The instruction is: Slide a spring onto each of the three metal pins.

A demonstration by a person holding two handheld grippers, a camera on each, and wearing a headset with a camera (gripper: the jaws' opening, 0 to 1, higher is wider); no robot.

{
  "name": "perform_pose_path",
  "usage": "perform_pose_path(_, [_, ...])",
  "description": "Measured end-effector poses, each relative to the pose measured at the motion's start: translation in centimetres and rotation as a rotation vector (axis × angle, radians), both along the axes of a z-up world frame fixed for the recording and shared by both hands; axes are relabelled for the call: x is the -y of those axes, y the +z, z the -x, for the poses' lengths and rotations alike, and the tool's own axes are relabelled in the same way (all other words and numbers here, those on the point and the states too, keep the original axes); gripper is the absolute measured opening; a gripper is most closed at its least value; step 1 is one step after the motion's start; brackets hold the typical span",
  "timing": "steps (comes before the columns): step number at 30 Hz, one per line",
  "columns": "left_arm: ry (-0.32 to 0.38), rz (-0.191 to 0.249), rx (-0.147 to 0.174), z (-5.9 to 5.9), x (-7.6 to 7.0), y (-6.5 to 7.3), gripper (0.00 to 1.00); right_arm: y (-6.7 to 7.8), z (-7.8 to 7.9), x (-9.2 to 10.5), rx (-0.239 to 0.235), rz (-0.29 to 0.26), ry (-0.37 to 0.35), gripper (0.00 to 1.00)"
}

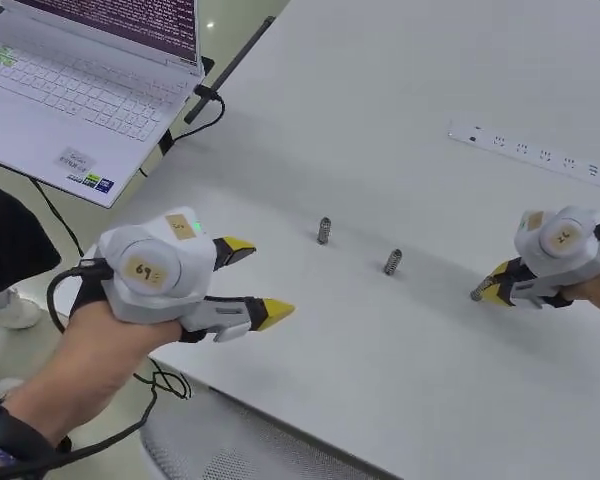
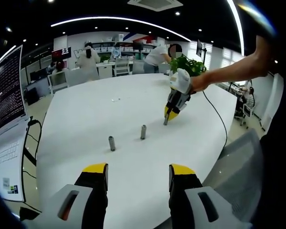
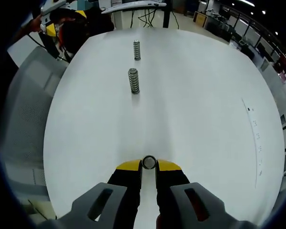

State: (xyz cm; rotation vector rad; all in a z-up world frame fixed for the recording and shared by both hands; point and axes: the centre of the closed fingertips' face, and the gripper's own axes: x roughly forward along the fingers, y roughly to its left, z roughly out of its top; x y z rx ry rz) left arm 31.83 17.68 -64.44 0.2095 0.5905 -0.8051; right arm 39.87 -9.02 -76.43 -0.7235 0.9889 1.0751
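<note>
The left gripper point(image 1: 258, 280), a white and black tool with yellow-tipped jaws, is held above the near edge of the white round-edged table point(image 1: 400, 90). Its jaws are spread wide with nothing between them. A pale sticker on its round white housing carries the handwritten number "69"; a second sticker on top is too blurred to read.

The right gripper point(image 1: 492, 288), of the same make, has its jaws clenched on a small grey metal piece point(image 1: 478, 292) whose free end points down at the tabletop. In the right gripper view this piece point(image 3: 149, 162) appears end-on as a ring, so I cannot tell whether it is a spring or a pin. The sticker on this gripper's housing has writing that cannot be made out.

Two grey coiled metal springs stand upright on the table between the grippers, well apart: one nearer the left gripper point(image 1: 324, 231), one nearer the right point(image 1: 392, 262). Whether a pin sits inside either is unclear.

A white open laptop point(image 1: 80, 90) lies beyond the table's left edge, its screen text and palm-rest stickers illegible. A white power strip point(image 1: 530, 150) lies far right.
</note>
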Motion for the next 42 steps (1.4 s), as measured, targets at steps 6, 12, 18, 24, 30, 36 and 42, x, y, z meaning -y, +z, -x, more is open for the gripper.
perform_pose_path(6, [0.0,0.002,0.002,-0.1,0.1,0.2,0.46,-0.3,0.0,0.2,-0.001,0.003,-0.005,0.09])
perform_pose_path(12, [-0.002,0.003,0.004,-0.2,0.2,0.3,0.46,0.2,0.0,0.6,0.004,0.006,-0.021,0.14])
perform_pose_path(18, [0.001,0.017,0.01,-0.5,0.2,0.6,0.46,1.0,0.5,1.4,0.021,-0.007,-0.089,0.19])
perform_pose_path(24, [-0.001,0.031,0.013,-0.7,0.2,0.7,0.47,1.3,2.4,1.9,0.03,-0.032,-0.128,0.23])
perform_pose_path(30, [-0.006,0.041,0.017,-0.5,0.1,0.8,0.46,1.9,3.1,2.1,0.079,-0.098,-0.225,0.23])
perform_pose_path(36, [-0.002,0.048,0.013,-0.4,-0.2,0.7,0.46,3.0,3.8,1.8,0.114,-0.154,-0.3,0.25])
perform_pose_path(42, [0.007,0.059,0.016,-0.5,-0.4,0.6,0.46,4.4,4.8,1.0,0.173,-0.17,-0.319,0.28])
